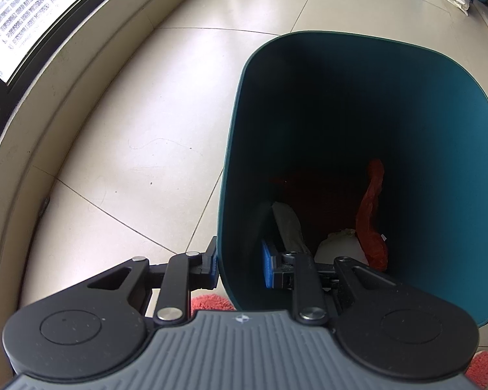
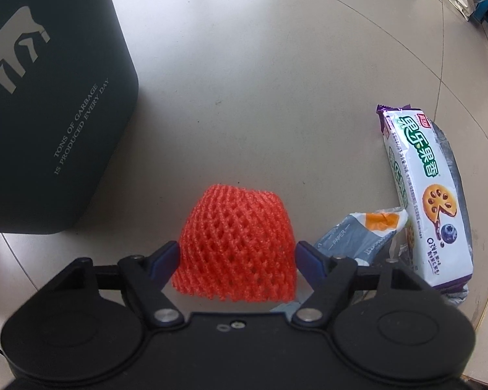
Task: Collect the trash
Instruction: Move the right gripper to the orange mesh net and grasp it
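An orange foam fruit net [image 2: 236,247] is seen on the tiled floor [image 2: 260,81], standing between the fingers of the right gripper [image 2: 237,260]; the left pad is touching it or nearly so, the right pad is just clear, so the fingers are held apart around it without a grip. At four o'clock from the net, a crumpled paper wrapper [image 2: 361,230] and a biscuit packet [image 2: 423,195] are found. At ten o'clock the dark teal trash bin [image 2: 48,104] is placed. The bin's wall [image 1: 237,195] is pinched by the closed fingers of the left gripper [image 1: 240,265]. Inside it, an orange plastic bag [image 1: 372,214] and white trash [image 1: 340,247] are visible.
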`<state>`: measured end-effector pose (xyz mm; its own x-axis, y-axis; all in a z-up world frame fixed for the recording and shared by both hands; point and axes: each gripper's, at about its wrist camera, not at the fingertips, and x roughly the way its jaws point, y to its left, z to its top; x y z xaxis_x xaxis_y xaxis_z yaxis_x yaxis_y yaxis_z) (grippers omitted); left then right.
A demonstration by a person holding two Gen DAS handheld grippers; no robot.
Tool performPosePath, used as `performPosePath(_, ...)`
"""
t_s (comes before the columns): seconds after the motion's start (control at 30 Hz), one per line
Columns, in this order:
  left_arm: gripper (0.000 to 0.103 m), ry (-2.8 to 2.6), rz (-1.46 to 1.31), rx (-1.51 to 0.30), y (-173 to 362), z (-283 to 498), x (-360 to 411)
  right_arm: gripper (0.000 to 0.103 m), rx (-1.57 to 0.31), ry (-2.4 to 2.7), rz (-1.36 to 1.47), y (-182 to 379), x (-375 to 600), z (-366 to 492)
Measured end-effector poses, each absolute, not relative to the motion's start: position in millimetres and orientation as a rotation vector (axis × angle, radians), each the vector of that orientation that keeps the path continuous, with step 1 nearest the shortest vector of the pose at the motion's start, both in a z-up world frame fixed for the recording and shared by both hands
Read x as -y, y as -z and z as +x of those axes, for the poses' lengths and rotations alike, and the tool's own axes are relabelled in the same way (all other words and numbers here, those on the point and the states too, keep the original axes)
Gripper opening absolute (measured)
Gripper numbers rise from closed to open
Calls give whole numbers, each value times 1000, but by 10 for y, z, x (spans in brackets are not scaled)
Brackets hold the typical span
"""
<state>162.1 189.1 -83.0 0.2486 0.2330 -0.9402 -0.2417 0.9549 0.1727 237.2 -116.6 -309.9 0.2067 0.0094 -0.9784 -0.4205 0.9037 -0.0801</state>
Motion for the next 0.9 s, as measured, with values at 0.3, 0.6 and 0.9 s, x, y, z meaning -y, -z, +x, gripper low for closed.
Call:
performPosePath(0.3,24,-321,-11,-1277,821,1619,-1899,15,-1288,-323,-322,2789,1251,2316)
performPosePath(0.6,24,-319,-30,-1279,822,1612,-1942,12,-1225,-375,-214,2111,1390,2245)
performPosePath(0.9,24,-316,-29,-1269,788,1601,-1960,12,-1153,-429,-119,1311,1528,2162)
